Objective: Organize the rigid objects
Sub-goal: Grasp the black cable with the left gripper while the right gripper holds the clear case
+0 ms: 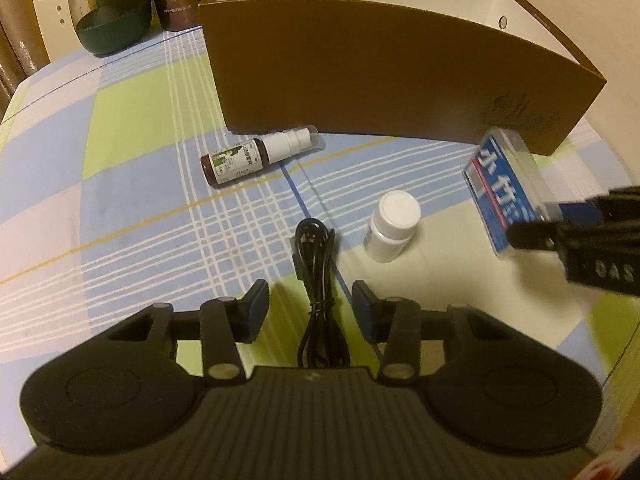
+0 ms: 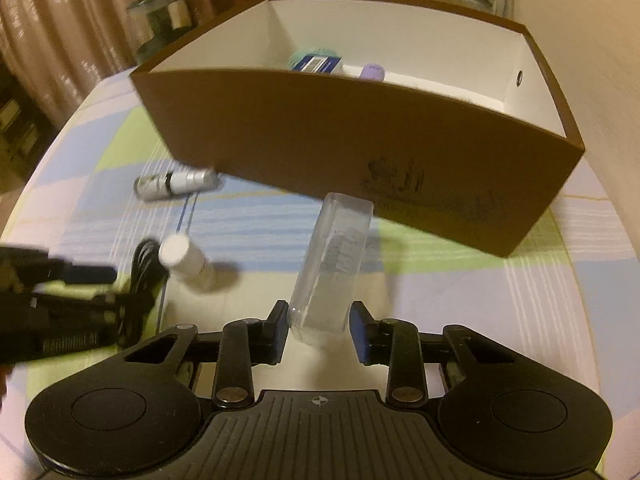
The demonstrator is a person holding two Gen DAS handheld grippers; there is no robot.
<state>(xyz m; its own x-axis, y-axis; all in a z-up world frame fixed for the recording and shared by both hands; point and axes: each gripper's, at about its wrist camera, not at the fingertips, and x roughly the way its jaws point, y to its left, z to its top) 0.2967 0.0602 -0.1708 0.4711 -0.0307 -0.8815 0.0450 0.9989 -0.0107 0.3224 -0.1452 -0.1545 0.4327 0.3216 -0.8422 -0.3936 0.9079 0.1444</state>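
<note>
Left wrist view, one spray bottle (image 1: 256, 156), one white bottle (image 1: 390, 226), one cable (image 1: 318, 276)

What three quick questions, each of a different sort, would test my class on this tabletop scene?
1. True or false: the spray bottle lies on its side.
2. What lies between the open left tongs? A) black cable B) spoon C) cup
3. Which tongs grip the clear case?

Key: 1 true; 2 A; 3 the right tongs.
</note>
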